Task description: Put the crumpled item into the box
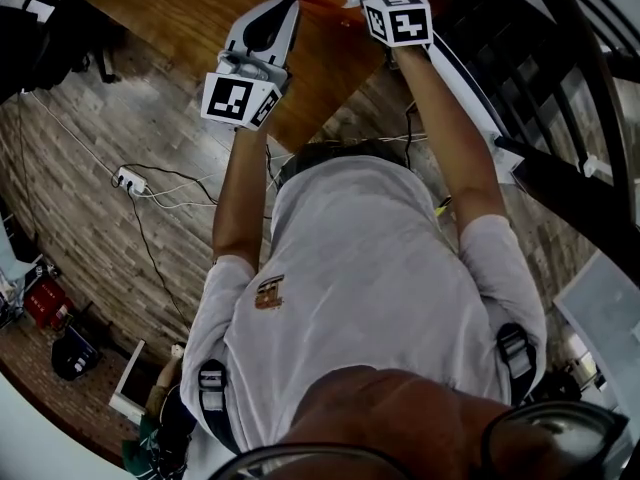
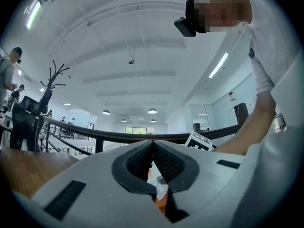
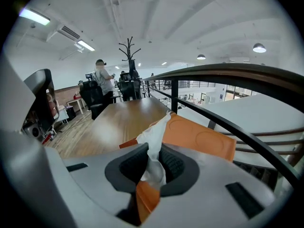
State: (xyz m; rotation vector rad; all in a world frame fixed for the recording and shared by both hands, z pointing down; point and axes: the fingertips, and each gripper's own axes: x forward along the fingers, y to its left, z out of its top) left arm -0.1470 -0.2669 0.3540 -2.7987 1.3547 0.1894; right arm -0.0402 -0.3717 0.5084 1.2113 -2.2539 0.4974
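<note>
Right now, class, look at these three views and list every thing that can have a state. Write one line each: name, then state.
left claw: shut, jaws together at the tips.
right claw: shut on the crumpled paper.
crumpled paper: pinched between the right claw's jaws, sticking out past them, not yet released.
orange box: on the wooden table, just ahead of the right claw.

A big brown wooden table (image 1: 190,18) sits far ahead. A white plug strip (image 1: 128,180) with wires lies on the wood floor (image 1: 90,248) at the left. A dark railing (image 3: 228,72) runs along the right
</note>
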